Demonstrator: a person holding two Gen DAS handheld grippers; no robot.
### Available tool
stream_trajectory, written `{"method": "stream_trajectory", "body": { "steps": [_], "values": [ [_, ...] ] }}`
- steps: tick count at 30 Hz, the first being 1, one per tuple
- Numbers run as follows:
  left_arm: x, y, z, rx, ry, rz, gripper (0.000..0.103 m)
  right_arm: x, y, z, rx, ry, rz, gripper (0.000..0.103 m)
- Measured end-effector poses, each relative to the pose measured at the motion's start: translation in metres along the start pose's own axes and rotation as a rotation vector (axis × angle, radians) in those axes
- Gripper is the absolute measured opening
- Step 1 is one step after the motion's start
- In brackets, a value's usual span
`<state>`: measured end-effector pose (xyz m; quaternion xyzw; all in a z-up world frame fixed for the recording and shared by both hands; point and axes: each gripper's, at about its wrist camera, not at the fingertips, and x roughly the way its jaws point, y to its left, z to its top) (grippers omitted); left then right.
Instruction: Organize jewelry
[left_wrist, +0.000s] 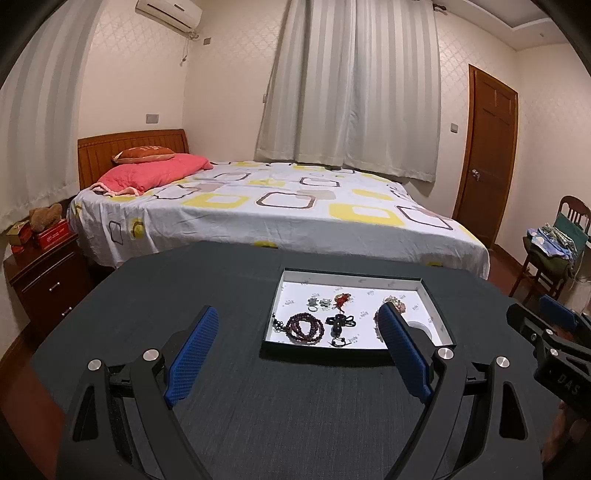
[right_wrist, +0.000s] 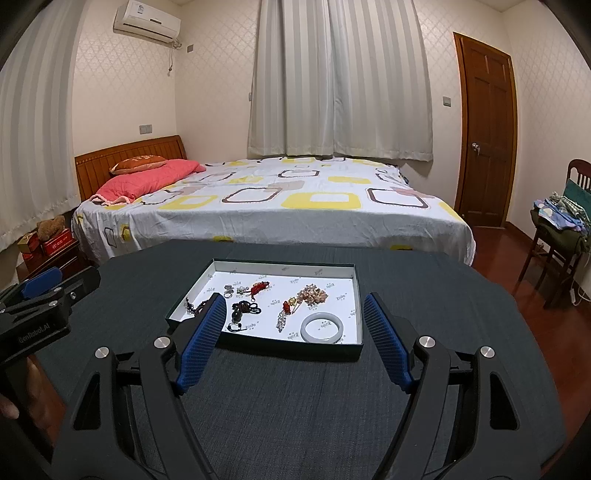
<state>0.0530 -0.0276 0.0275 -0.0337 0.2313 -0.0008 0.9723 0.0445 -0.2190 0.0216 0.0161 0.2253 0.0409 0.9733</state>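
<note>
Jewelry lies gathered in a shallow tray (right_wrist: 356, 295) on the dark worktop (right_wrist: 295, 387): beads (left_wrist: 304, 326), a pale bangle (right_wrist: 322, 326), small charms. The left tool (left_wrist: 299, 354) and right tool (right_wrist: 295, 332) hover just short of it, fingers apart and empty.

The left gripper (left_wrist: 297, 325) was a matte black frame of two angular arms with triangular cut-outs, each arm pinned by round silver screws and ending in a long finger faced with a ribbed blue pad (left_wrist: 194, 354). The right gripper (right_wrist: 295, 317) had the same build: black linkage, silver pivot heads and blue textured pads (right_wrist: 386, 343). White lettering marked the black bodies, reading "GenRobot.AI" on the left one and "DAS" on the right.
</note>
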Motion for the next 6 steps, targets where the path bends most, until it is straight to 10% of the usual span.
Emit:
{"method": "stream_trajectory", "body": {
  "steps": [6],
  "values": [
    [0.012,0.006,-0.003,-0.021,0.049,-0.004,0.085,0.005,-0.001,-0.004,0.005,0.010,-0.003,0.075]
  ]
}}
